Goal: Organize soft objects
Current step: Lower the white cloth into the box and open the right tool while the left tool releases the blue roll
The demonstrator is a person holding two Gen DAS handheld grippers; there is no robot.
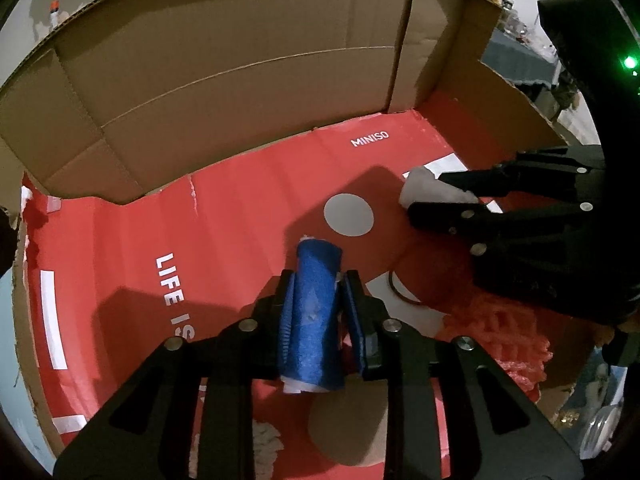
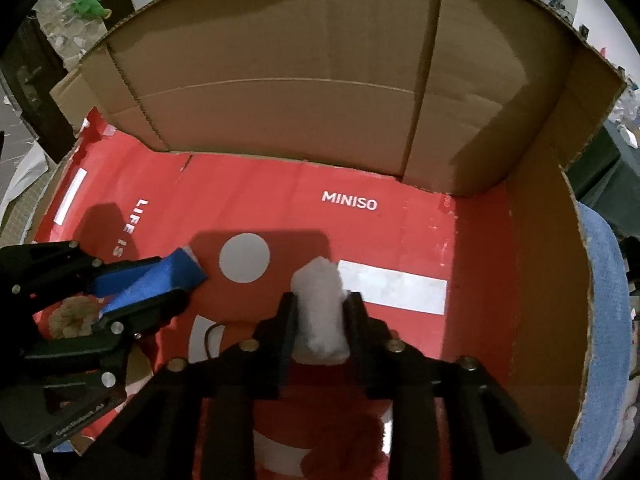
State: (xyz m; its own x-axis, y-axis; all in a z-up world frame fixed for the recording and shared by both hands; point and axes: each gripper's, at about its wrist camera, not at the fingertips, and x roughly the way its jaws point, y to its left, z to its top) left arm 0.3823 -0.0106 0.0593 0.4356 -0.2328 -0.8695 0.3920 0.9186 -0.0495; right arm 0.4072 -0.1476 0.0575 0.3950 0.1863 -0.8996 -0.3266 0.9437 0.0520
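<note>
My left gripper [image 1: 316, 284] is shut on a rolled blue cloth [image 1: 314, 316] and holds it above the red floor of a large cardboard box [image 1: 224, 64]. The same gripper [image 2: 180, 276] and blue cloth [image 2: 156, 280] show at the left of the right wrist view. My right gripper [image 2: 320, 300] is shut on a white fluffy roll [image 2: 322, 312] over the box floor. In the left wrist view it [image 1: 424, 196] shows at the right with the white roll [image 1: 424, 188].
The box has tall brown walls [image 2: 280, 80] and a red MINISO liner [image 2: 348, 202]. An orange-red fluffy item [image 1: 504, 340] and a beige knitted item [image 2: 74, 318] lie on the floor below the grippers. A blue towel [image 2: 604, 320] hangs outside the right wall.
</note>
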